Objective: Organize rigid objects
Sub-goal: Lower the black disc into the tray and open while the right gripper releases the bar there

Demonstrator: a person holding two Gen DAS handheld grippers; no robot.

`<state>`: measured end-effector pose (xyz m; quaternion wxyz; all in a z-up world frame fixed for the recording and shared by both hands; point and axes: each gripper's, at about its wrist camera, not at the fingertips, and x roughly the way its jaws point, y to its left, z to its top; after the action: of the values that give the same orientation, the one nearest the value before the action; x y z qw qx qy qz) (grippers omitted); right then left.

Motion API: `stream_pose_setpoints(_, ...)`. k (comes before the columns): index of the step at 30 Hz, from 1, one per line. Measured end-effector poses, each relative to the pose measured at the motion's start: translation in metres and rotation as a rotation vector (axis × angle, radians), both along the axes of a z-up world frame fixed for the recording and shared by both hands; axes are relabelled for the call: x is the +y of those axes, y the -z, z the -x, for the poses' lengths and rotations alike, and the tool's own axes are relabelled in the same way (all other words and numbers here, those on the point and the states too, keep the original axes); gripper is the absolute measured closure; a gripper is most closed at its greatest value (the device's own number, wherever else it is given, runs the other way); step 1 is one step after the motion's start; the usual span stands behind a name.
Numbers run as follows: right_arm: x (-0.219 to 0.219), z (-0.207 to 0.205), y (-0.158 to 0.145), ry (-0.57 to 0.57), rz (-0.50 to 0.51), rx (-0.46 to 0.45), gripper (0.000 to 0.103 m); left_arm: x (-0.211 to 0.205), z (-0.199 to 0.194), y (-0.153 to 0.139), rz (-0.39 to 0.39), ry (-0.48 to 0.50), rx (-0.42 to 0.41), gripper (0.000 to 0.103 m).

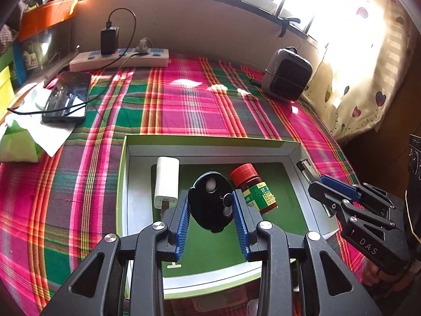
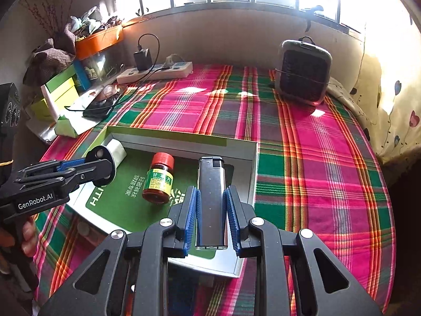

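Observation:
An open shallow box with a green floor lies on the plaid cloth; it also shows in the right wrist view. Inside lie a white charger and a red-capped medicine bottle, which also shows in the right wrist view. My left gripper is shut on a black oval disc and holds it over the box. My right gripper is shut on a silver lighter above the box's right side.
A black fan heater stands at the back right. A power strip with a plugged adapter lies by the far wall. A phone rests on paper at the left. Boxes and clutter fill the left side. A curtain hangs at the right.

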<state>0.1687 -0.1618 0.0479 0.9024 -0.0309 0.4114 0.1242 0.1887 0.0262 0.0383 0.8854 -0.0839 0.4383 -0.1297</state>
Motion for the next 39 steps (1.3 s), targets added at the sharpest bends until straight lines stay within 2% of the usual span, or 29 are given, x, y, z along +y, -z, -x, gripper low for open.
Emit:
stream_pose_setpoints(17, 0.005, -0.028, 0.021, 0.010, 0.042, 0.055, 0.079, -0.015, -0.017, 0.017, -0.026, 0.015, 0.033, 0.072)
stream_pose_setpoints(39, 0.010, -0.036, 0.033, -0.001, 0.084, 0.056, 0.079, -0.014, -0.024, 0.024, -0.040, 0.007, 0.045, 0.072)
